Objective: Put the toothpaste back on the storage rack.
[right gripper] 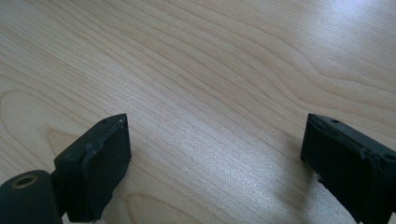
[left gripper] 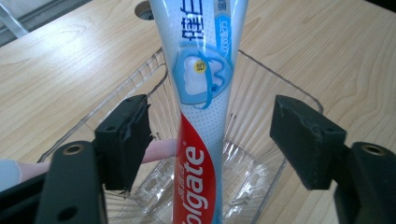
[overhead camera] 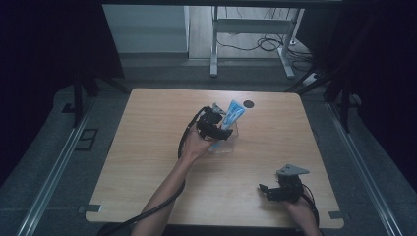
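Looking down in the high view, the left gripper (overhead camera: 215, 124) hovers over a clear ribbed plastic tray (overhead camera: 231, 141) at the middle of the light wooden table (overhead camera: 147, 147); a white, blue and red toothpaste tube (overhead camera: 232, 115) leans out of it. The right gripper (overhead camera: 275, 191) rests near the front right edge.

Left gripper view: 2 jaws stand apart, the tube (left gripper: 201, 93) between them, untouched; a pink ribbed handle (left gripper: 161, 150) lies in the tray (left gripper: 261, 84).

Right gripper view: jaws wide apart over bare table (right gripper: 210, 84).
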The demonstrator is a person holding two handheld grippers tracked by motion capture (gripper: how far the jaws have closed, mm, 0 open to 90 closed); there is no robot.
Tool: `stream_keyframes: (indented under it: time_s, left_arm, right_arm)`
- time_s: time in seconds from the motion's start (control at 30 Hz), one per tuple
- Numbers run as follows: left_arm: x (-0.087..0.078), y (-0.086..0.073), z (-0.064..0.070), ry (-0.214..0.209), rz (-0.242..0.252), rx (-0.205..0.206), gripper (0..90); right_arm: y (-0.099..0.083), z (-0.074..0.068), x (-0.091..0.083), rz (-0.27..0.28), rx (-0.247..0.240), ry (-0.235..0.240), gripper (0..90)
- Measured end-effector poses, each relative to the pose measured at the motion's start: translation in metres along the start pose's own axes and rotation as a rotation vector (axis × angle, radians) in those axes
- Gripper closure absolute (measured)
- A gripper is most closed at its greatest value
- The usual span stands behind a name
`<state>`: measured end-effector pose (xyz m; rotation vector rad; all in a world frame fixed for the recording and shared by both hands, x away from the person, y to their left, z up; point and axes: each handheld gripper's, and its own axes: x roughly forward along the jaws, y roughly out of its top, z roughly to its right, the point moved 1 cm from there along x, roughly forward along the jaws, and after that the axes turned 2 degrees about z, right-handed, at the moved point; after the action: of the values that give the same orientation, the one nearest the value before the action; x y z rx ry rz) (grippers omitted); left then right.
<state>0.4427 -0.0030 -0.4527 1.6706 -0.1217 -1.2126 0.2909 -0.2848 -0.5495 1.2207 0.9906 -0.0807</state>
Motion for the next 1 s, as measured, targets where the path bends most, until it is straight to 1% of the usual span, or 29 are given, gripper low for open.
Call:
stream_keyframes:
  time_s: [0.13,0.23,0.33,0.53,0.63,0.73,0.83,0.93,1.0]
  left_arm:
    - [-0.004,0.001,0.001,-0.005,0.017,0.001,23.7]
    - [-0.006,0.002,0.002,-0.002,0.023,-0.002,21.1]
    - [-0.008,0.001,0.003,-0.011,0.027,-0.002,20.0]
    - [-0.013,0.001,0.005,-0.025,0.04,0.001,19.1]
    - [-0.015,0.0,0.006,-0.026,0.043,0.003,18.7]
    - [-0.017,-0.001,0.007,-0.031,0.051,0.0,18.7]
    - [-0.019,-0.002,0.008,-0.047,0.056,-0.016,18.9]
    - [-0.021,-0.003,0.009,-0.051,0.06,-0.005,18.9]
    - [-0.023,-0.004,0.01,-0.052,0.061,-0.01,18.9]
  right_arm:
    - [0.0,0.0,0.0,-0.001,0.001,0.0,8.2]
    - [0.0,0.0,0.0,0.0,-0.001,-0.001,8.2]
    - [0.0,0.0,0.0,0.0,0.0,-0.001,8.2]
    - [0.0,0.0,0.0,-0.001,0.001,0.0,8.2]
    - [0.0,0.0,0.0,0.0,0.0,-0.001,8.2]
    - [0.0,0.0,0.0,0.0,0.0,-0.001,8.2]
    - [0.0,0.0,0.0,-0.001,0.003,0.0,8.2]
    - [0.0,0.0,0.0,0.0,0.002,0.0,8.1]
    - [0.0,0.0,0.0,-0.001,0.002,0.0,8.2]
